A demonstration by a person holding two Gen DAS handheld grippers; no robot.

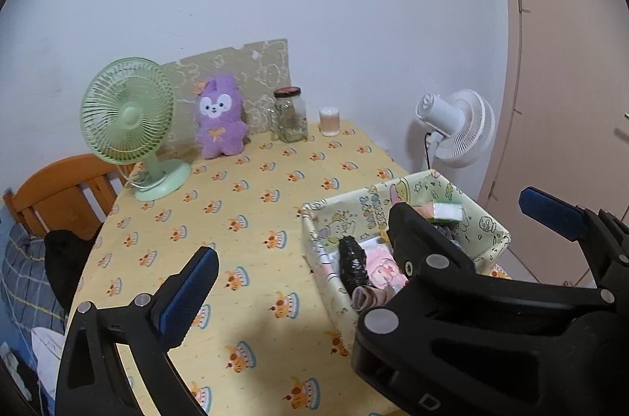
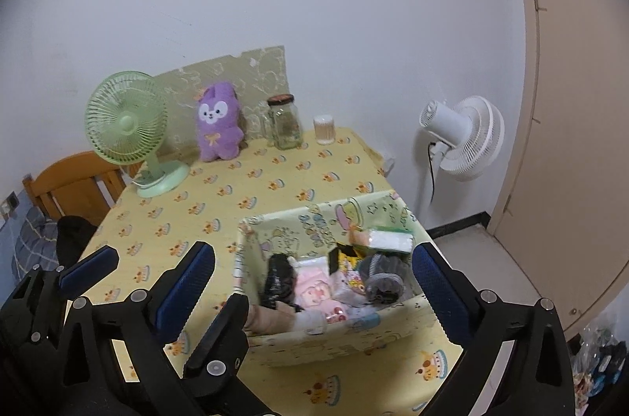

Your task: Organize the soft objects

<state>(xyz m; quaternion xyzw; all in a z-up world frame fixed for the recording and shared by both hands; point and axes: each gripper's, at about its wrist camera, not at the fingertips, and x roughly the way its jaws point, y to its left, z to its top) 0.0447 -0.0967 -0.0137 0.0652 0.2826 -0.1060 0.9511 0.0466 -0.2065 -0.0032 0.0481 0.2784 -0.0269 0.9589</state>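
A cartoon-print fabric box (image 2: pixel 314 345) (image 1: pixel 314 231) stands on the yellow tablecloth (image 1: pixel 243 219) near its right edge. It holds soft things: a black roll (image 2: pixel 277 282), a pink item (image 2: pixel 314 292), a grey roll (image 2: pixel 383 274), a beige sock roll (image 2: pixel 271 321) and a tissue pack (image 2: pixel 387 239). A purple plush bunny (image 2: pixel 218 127) (image 1: pixel 220 119) sits upright at the back. My right gripper (image 2: pixel 314 251) (image 1: pixel 468 208) hovers open over the box, nothing between its fingers. My left gripper (image 1: pixel 310 270) is open just to its left, its right finger overlapping the right gripper's left finger.
A green desk fan (image 1: pixel 127 111) stands at the back left. A glass jar (image 1: pixel 291 115) and a small round container (image 1: pixel 329 121) stand by the wall. A white fan (image 1: pixel 458 125) is beyond the table's right edge. A wooden chair (image 1: pixel 59 192) with dark cloth is on the left.
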